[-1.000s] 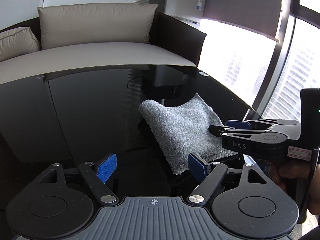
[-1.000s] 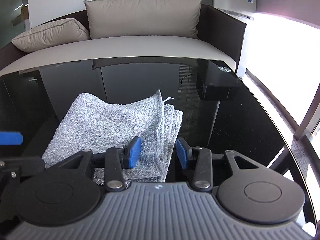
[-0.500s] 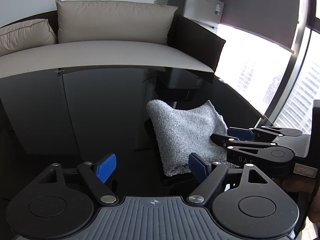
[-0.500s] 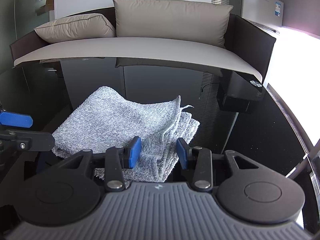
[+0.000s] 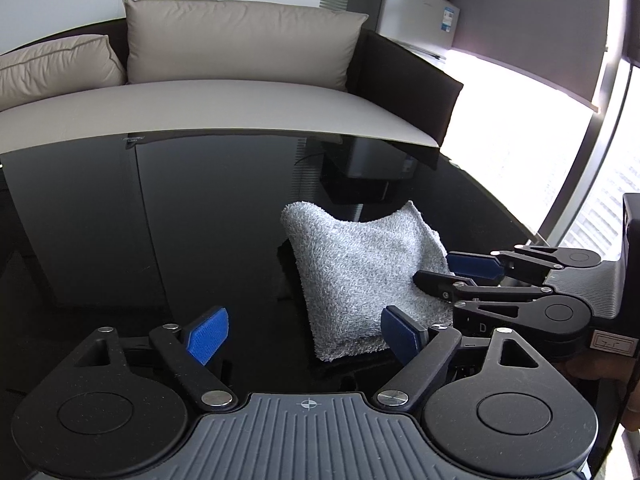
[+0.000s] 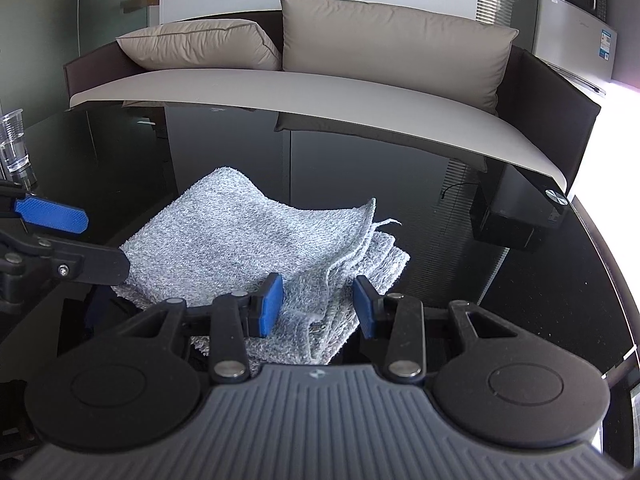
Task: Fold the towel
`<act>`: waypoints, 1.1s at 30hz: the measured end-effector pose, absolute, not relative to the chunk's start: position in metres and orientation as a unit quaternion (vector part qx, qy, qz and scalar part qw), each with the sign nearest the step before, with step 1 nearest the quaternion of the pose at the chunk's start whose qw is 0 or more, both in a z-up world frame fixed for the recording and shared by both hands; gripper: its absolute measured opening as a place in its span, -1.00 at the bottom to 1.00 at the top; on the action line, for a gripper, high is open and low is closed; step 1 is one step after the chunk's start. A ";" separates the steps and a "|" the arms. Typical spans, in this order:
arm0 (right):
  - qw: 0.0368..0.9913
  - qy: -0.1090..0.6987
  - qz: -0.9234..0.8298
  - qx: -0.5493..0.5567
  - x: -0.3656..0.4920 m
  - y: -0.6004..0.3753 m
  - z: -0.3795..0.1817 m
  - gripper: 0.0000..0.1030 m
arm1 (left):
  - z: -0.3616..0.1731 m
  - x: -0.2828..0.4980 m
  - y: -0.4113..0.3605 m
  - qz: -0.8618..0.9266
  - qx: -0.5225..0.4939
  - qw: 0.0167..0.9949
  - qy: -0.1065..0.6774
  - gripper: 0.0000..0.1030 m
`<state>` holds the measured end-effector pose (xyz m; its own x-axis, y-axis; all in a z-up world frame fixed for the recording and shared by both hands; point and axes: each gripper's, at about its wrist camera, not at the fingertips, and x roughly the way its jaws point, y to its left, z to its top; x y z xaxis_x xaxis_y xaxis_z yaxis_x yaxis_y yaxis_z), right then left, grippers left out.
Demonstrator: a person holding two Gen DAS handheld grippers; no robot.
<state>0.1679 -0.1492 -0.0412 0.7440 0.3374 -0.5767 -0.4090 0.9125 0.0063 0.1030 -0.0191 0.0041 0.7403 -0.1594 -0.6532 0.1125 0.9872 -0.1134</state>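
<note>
**Glossy black counter, towel already folded small**

Behind the dark, mirror-like counter (image 6: 520, 280) runs a bench seat with beige cushions (image 6: 392, 40), and bright windows fill the right edge of my left-hand view. On the counter lies the grey towel (image 6: 248, 248), folded into a compact stack of several layers; I can see the stepped edges of those layers along its right side in my right-hand view. The top layer is not quite flat: its far right corner stands up in a small peak with a loose thread trailing off it.

My left tongs (image 5: 304, 332) stand wide with nothing between the blue pads, and they have just been opening further. They sit beside the towel's near left corner, clear of the cloth. My right tongs (image 6: 318, 306) are parted only narrowly and hover over the towel's near edge; cloth shows in the gap, but the pads do not press on it, so I judge that I hold nothing with either hand.

As I read it, the folding itself is done or very nearly so. The stack is neat enough to pass as folded. What may be left is small: pressing down that raised corner, squaring the offset layers on the right side, or simply drawing both tongs away. Whether another fold is wanted I cannot tell from here.
</note>
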 end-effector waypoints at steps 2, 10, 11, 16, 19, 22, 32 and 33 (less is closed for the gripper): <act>0.932 0.299 0.199 -0.051 0.168 -0.151 -0.040 -0.19 | 0.003 0.103 -0.018 -0.070 -0.034 0.932 0.353 0.63; 0.935 0.298 0.190 -0.043 0.164 -0.154 -0.039 -0.11 | 0.000 0.110 -0.009 -0.062 -0.040 0.931 0.357 0.67; 0.935 0.298 0.189 -0.042 0.162 -0.154 -0.040 -0.06 | -0.001 0.110 -0.008 -0.060 -0.041 0.931 0.357 0.69; 0.936 0.299 0.183 -0.034 0.161 -0.158 -0.040 0.14 | -0.003 0.112 -0.006 -0.053 -0.042 0.932 0.357 0.83; 0.938 0.298 0.177 -0.028 0.161 -0.160 -0.040 0.35 | -0.004 0.112 -0.004 -0.048 -0.042 0.932 0.356 0.87; 0.939 0.297 0.172 -0.020 0.161 -0.163 -0.039 0.42 | -0.004 0.112 -0.003 -0.047 -0.046 0.932 0.357 0.90; 0.949 0.282 0.144 0.005 0.158 -0.170 -0.034 0.93 | -0.004 0.112 0.002 -0.033 -0.054 0.934 0.351 0.98; 0.948 0.285 0.142 0.009 0.158 -0.171 -0.034 0.93 | -0.003 0.112 0.002 -0.032 -0.056 0.934 0.351 0.98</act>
